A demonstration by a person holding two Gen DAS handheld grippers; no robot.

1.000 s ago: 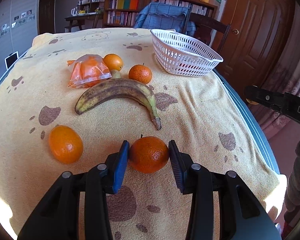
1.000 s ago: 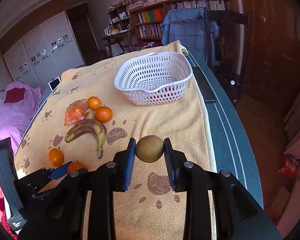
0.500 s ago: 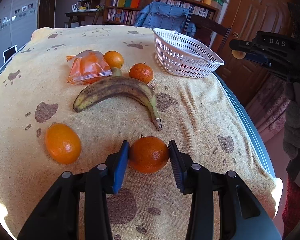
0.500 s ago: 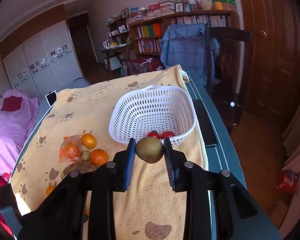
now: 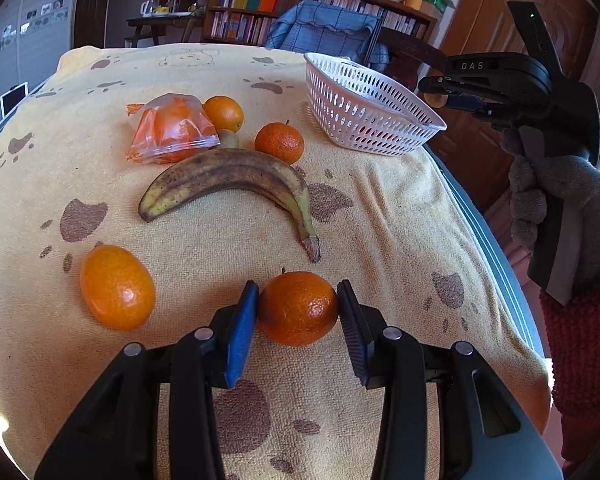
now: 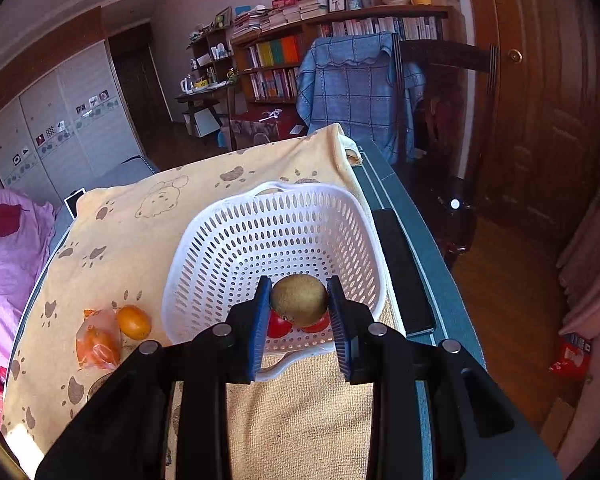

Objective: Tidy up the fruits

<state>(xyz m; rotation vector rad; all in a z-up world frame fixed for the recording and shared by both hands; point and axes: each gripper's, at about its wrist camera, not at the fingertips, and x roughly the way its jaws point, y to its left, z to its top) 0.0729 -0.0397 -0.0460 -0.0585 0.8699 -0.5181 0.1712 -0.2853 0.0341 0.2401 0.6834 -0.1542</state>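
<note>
Kiwi [image 6: 299, 299] hiding tomatoes [image 6: 278, 325] — basket [image 6: 204, 256] cropped

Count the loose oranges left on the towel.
4: one in the left gripper, one left of it, one by the bag, one behind the banana. Bagged ones excluded.

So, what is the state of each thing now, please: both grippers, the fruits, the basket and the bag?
Left gripper: shut on orange, which rests on the cloth.
Right gripper: shut on kiwi, held over the basket.
Basket: upright, two red fruits inside.
Banana: lying on the cloth, heavily browned.
Bag: lying on the cloth; whether sealed, cannot tell.
</note>
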